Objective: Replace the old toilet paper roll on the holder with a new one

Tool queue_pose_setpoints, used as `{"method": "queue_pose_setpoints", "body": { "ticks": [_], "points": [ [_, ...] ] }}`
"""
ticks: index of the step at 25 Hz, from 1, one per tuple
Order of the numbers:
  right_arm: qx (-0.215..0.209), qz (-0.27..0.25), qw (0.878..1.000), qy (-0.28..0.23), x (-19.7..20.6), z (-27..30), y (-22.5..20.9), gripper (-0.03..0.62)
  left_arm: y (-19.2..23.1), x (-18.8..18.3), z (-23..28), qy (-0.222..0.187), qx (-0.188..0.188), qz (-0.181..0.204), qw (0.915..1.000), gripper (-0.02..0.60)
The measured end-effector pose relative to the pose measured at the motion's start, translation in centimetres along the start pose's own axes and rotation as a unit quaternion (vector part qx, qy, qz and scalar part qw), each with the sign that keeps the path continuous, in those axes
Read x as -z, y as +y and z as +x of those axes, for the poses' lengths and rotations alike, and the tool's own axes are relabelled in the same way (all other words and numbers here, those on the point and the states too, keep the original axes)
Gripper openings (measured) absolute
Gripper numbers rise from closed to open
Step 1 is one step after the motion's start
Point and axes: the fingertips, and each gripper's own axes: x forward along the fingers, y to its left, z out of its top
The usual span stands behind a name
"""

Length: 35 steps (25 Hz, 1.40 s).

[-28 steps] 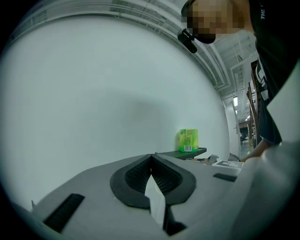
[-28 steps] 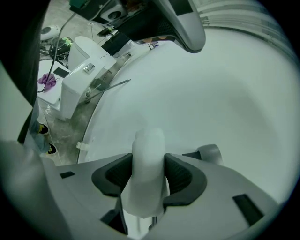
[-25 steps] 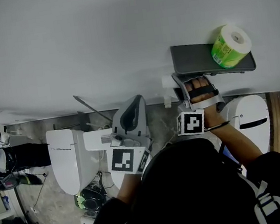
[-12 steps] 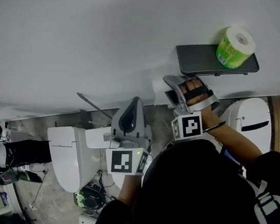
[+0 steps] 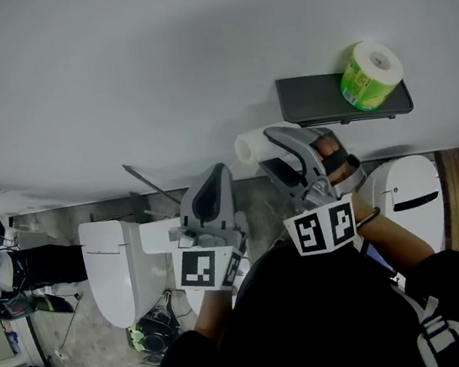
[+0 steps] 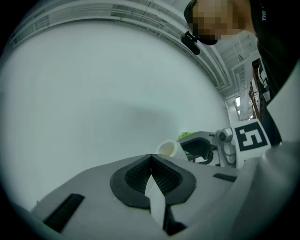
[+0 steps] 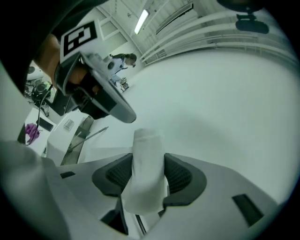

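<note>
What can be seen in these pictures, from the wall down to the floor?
wall: one, white, fills the upper head view
shelf: one, dark grey, on the wall at upper right
wrapped paper roll: one, green wrapper with a white end, lying on the shelf's right part
thin paper roll: one, white, below and left of the shelf, clamped in a gripper
toilets: apparently two, white, low at left and right
bystander: one, dark trousers, far left edge
left hand-held gripper: one, grey, jaw tips together, facing the wall
right hand-held gripper: one, grey, closed on the thin paper roll
</note>
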Motion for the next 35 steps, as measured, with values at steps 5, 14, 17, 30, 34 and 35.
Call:
{"method": "queue_pose_setpoints", "body": {
  "ticks": [5, 14, 17, 30, 34, 35],
  "points": [
    [0.053, 0.01, 0.999, -0.001, 0.2, -4.5, -4.0, 0.216, -1.1, -0.1, 1.1, 0.0, 0.022, -0.001, 0.9998, 0.023],
    [0.112, -0.017, 0.986, 0.126, 8.0, -12.6, -7.4, 0.216, -5.2, 0.7, 4.2, 0.007, 0.086, -0.002, 0.9962, 0.023],
    [0.115, -0.031, 0.975, 0.189, 12.2, -15.4, -7.4, 0.216, -6.7, 1.1, 5.1, 0.012, 0.107, -0.003, 0.9942, 0.023],
    [0.097, -0.099, 0.919, 0.369, 31.5, -19.2, -7.3, 0.216, -7.9, 1.6, 6.4, 0.024, 0.11, 0.0, 0.9937, 0.023],
    [0.063, -0.15, 0.911, 0.38, 34.2, -18.0, -6.5, 0.216, -6.9, 1.3, 6.0, 0.027, 0.093, 0.003, 0.9953, 0.023],
    [0.058, -0.158, 0.911, 0.376, 34.2, -17.5, -6.3, 0.216, -6.7, 1.3, 6.0, 0.028, 0.089, 0.004, 0.9956, 0.023]
  ]
}}
